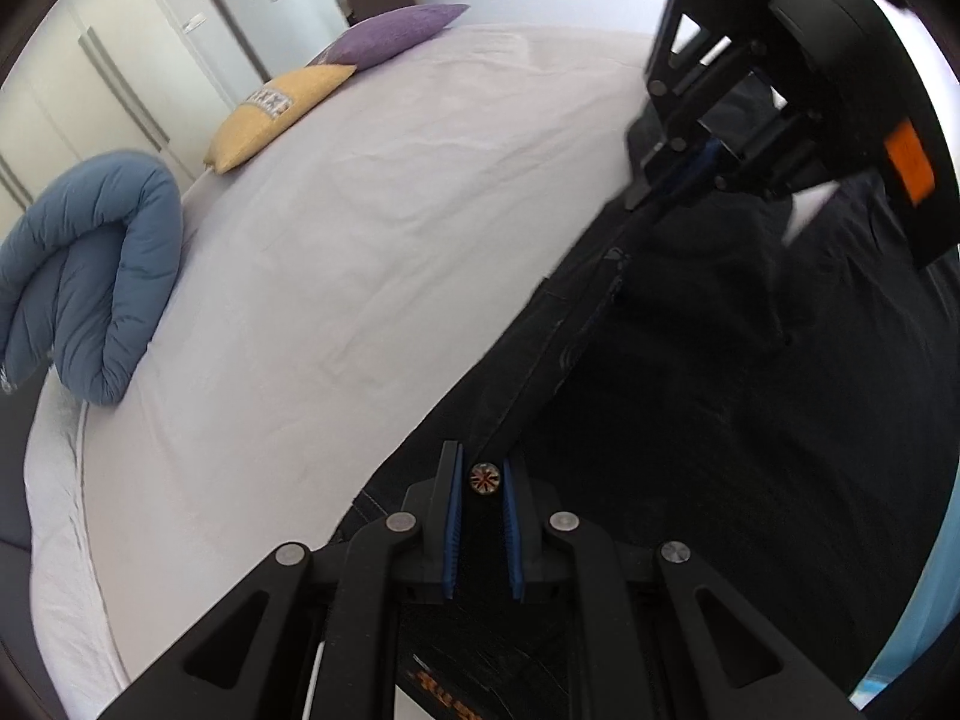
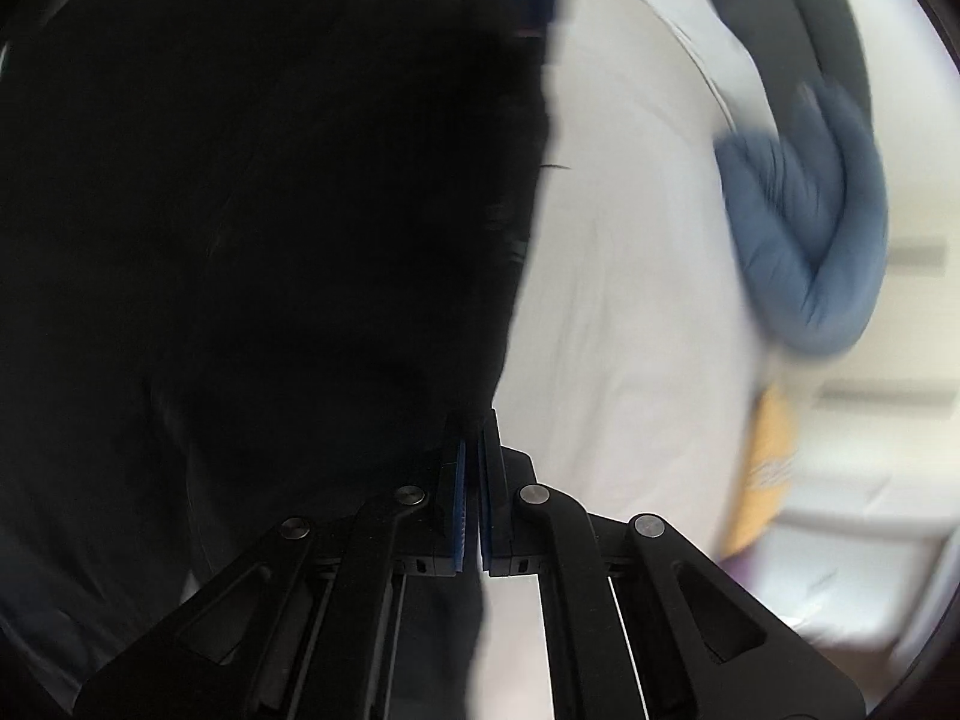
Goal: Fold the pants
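Note:
Dark, near-black pants hang stretched above a bed with a white sheet. My left gripper is shut on the pants' waistband, right at a round metal button. The right gripper shows at the upper right of the left wrist view, pinching the same edge farther along. In the right wrist view the pants fill the left half and my right gripper is shut on their edge. That view is blurred by motion.
A folded blue duvet lies at the bed's left edge and shows in the right wrist view. A yellow pillow and a purple pillow lie at the head. White wardrobe doors stand beyond.

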`<state>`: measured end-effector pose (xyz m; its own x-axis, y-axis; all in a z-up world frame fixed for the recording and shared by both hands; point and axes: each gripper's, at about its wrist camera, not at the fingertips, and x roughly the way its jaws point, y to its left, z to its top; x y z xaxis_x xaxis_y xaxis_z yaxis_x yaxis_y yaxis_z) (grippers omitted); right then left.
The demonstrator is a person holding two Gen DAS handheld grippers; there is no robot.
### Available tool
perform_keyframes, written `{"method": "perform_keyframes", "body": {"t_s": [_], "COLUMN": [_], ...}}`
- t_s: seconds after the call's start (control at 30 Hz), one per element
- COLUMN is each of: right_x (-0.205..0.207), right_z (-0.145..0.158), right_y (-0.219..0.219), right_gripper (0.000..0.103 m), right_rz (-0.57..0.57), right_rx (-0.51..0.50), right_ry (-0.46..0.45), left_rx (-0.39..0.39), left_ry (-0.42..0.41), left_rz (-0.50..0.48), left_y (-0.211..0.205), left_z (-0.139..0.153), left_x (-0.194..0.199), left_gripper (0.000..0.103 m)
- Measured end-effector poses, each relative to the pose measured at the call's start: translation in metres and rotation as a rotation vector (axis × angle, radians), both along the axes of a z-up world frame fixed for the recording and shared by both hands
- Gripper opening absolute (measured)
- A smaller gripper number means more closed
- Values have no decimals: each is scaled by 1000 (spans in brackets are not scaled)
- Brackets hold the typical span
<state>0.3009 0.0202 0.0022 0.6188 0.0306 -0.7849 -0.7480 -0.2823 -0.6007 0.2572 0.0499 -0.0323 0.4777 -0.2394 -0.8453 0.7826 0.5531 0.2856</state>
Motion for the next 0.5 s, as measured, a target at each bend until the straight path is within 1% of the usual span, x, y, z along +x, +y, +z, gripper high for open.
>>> {"method": "perform_keyframes", "body": {"t_s": [0.07,0.13,0.2,0.27,0.37,0.5], "right_x": [-24,-48,-69,-93,-127,-159], "right_z": [-7,-10,-13,-20,-27,-37], "right_y": [0,0,2,4,6,22], "right_gripper": [2,2,2,2,2,2], "right_rz": [87,148,205,265,341,395], "right_rx": [-63,-96,-127,-161,-213,-231], "right_ry": [-46,-78,-112,-137,-154,-129], "left_rx": [21,46,89,117,176,188], "left_ry": [-9,-19,-38,-37,-81,-89], "left_rz": [-25,-50,-86,-100,-124,-121], "left_y": [0,0,0,0,-1,6], "left_z": [-3,-8,-16,-23,-31,-37], "left_x": [-21,-40,-63,-80,-105,-132], "left_gripper": [13,13,13,13,13,13]}}
